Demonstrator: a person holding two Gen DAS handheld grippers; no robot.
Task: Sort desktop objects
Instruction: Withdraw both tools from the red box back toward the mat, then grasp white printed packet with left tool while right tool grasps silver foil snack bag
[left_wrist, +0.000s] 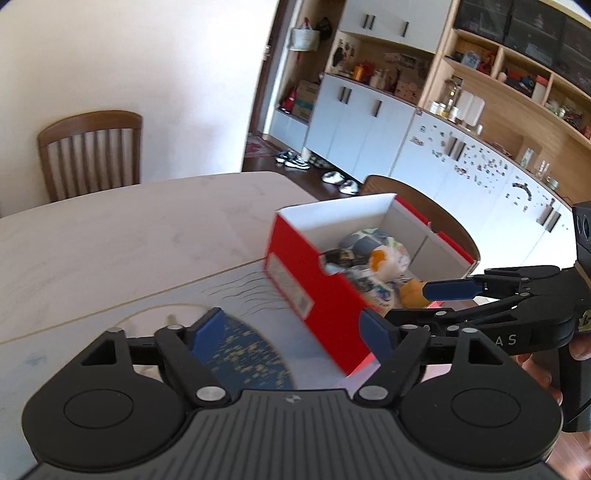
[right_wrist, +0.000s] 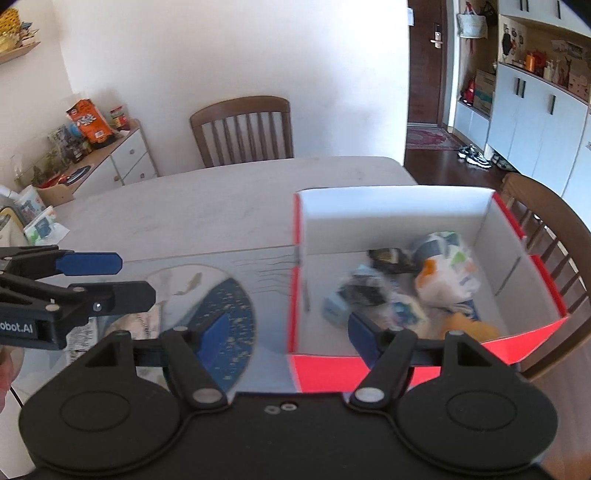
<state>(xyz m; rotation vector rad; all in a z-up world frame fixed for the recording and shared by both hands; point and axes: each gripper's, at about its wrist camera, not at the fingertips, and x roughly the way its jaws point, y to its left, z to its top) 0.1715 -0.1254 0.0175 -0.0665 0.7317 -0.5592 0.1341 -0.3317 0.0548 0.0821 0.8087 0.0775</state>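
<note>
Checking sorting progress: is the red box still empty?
No, the red box already holds several items, including an orange-and-white packet lying inside it.

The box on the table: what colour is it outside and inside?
The box is red outside and white inside; the left wrist view shows it best.

White walls, 2 wooden chairs (right_wrist: 242, 129), dark wood floor (right_wrist: 448, 164).

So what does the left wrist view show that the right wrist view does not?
Only the left wrist view: the white label on the red box's outer side, and glass jars on the wall shelving.
Only the right wrist view: an orange snack bag on a white sideboard.
Both: the red box holding small packets, the table, a wooden chair, and both grippers open.
</note>
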